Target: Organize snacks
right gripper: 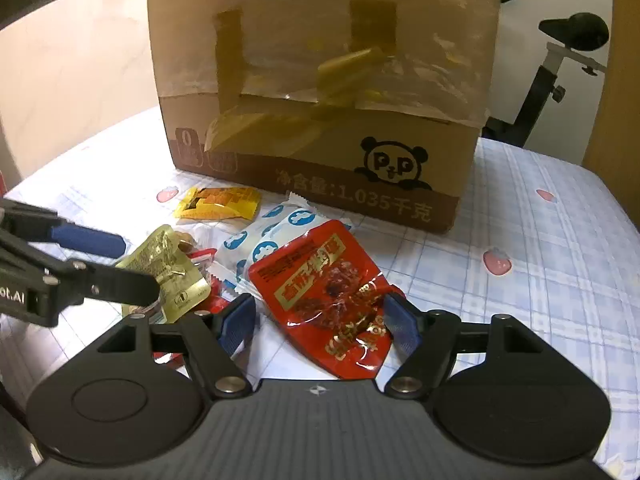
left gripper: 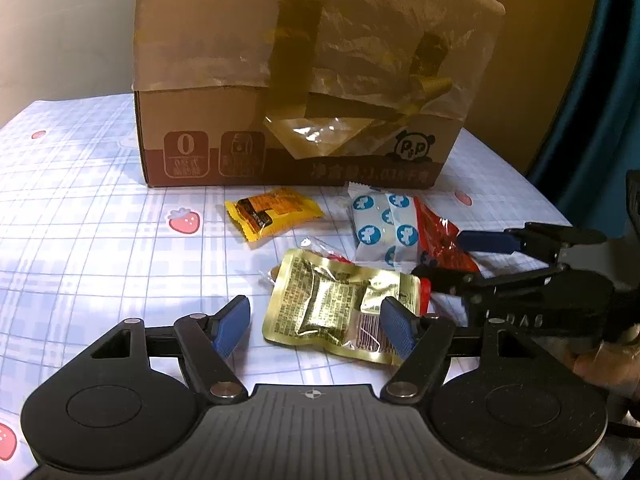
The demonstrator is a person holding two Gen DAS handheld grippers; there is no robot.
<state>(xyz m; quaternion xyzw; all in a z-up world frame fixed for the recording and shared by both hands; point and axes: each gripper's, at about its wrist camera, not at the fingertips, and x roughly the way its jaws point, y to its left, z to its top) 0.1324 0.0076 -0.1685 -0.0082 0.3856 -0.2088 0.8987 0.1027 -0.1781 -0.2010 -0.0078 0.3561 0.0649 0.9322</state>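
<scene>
A gold foil snack packet (left gripper: 332, 308) lies on the tablecloth between the blue pads of my left gripper (left gripper: 316, 326). Its jaws stand wide; the left pad is clear of the packet and the right pad sits at its edge. A red snack packet (right gripper: 324, 292) lies between the pads of my right gripper (right gripper: 320, 322), which is open too. A white packet with blue dots (left gripper: 380, 228) and a yellow packet (left gripper: 274, 210) lie nearer the cardboard box (left gripper: 304, 80). Small red packets peek out from under the gold one.
The taped cardboard box (right gripper: 320, 80) stands upright behind the snacks on a checked tablecloth with strawberries (right gripper: 540, 260). A black stand (right gripper: 560, 52) is behind the table at the right. A blue curtain (left gripper: 600, 100) hangs at the far right. A hand (left gripper: 600, 360) holds the right gripper.
</scene>
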